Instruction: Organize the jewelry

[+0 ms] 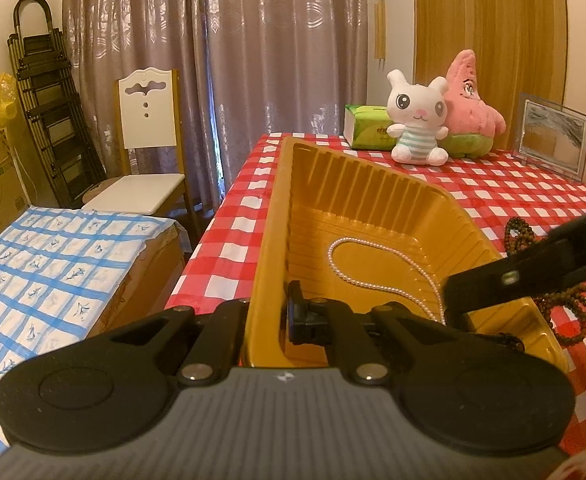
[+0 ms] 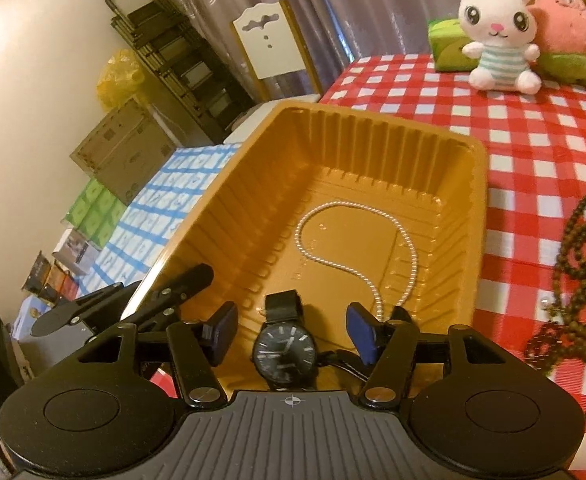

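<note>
A gold plastic tray (image 1: 373, 184) stands at the left edge of the red checked table. My left gripper (image 1: 269, 314) is shut on the tray's left wall, one finger outside and one inside; its fingers (image 2: 173, 296) show at the tray's near left corner. A white pearl necklace (image 1: 373, 286) (image 2: 300, 240) lies looped on the tray floor. My right gripper (image 2: 293, 334) hangs open over the tray's near end. A black watch (image 2: 285, 354) sits between its blue pads, with a gap on each side. A brown bead necklace (image 2: 573, 280) (image 1: 569, 308) lies on the cloth right of the tray.
A white plush rabbit (image 1: 417, 120), a pink plush star (image 1: 473, 96), a green tissue box (image 1: 367, 126) and a picture frame (image 1: 553, 138) stand at the table's far side. Left of the table are a chair (image 1: 149, 152) and a box under blue checked cloth (image 1: 53, 264).
</note>
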The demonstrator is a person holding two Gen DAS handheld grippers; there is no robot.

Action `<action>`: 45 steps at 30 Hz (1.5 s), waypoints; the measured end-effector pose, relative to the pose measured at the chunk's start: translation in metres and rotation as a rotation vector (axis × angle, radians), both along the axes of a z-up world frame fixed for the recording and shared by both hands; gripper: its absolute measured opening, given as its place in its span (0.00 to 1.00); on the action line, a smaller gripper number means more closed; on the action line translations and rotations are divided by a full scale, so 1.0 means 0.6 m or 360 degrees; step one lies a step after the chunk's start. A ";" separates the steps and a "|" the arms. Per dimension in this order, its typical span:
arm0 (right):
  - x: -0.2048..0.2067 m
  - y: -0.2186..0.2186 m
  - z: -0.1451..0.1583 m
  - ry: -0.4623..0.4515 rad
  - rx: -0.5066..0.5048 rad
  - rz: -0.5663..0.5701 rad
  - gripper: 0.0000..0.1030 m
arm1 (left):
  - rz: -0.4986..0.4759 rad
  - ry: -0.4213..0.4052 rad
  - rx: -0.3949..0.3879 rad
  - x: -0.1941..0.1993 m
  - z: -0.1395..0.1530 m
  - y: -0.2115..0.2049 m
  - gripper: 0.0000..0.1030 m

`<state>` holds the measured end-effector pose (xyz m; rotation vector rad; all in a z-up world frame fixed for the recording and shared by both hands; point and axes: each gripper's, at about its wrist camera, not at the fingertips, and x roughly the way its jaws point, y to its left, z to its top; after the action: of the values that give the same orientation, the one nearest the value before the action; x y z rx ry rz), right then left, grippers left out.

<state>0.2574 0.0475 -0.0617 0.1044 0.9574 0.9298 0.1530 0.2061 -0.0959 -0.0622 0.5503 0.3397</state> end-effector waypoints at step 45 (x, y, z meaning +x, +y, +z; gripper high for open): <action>0.101 -0.156 -0.086 -0.0264 -0.0397 -0.0209 0.13 | 0.0076 0.0029 0.0027 0.016 -0.007 -0.004 0.08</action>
<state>0.3181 -0.0460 -0.1136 -0.1188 0.8934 0.6814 0.1629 0.2035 -0.1003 -0.0562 0.5646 0.3920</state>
